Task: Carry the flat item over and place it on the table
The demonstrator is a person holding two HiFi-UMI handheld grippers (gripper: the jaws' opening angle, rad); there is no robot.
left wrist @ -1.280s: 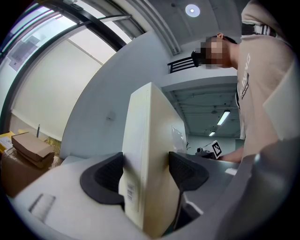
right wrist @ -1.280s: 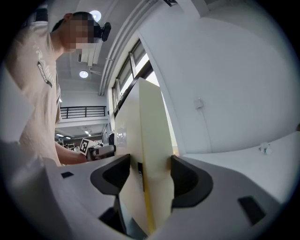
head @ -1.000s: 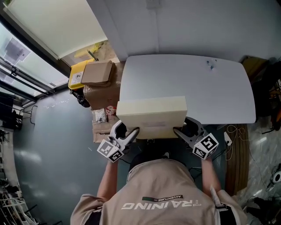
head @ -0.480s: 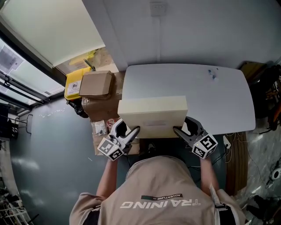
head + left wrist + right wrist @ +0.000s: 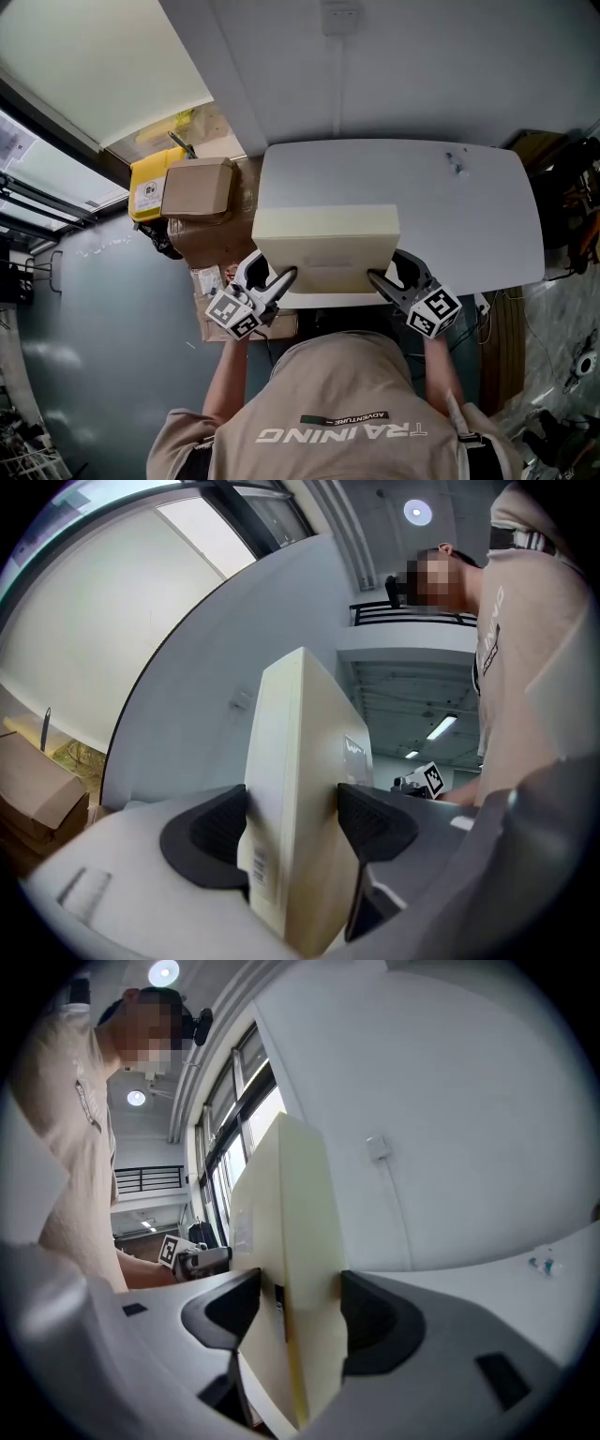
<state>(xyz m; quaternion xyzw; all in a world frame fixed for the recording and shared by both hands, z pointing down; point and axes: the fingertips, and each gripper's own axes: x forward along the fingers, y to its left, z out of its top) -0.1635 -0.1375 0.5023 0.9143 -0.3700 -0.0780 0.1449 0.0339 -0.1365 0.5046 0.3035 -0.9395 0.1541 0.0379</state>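
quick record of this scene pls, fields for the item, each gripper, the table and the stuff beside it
item: flat cream box, held level over the table's near edge
left: left gripper shut on the box's left end
right: right gripper shut on the box's right end
table: white table, with a small object near its far right corner
box touching table: cannot tell
beside table: cardboard box and yellow container, on the person's left

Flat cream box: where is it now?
Head view, centre: the flat cream box is clamped between the left hand-held gripper and right hand-held gripper, over the near edge of the white table.
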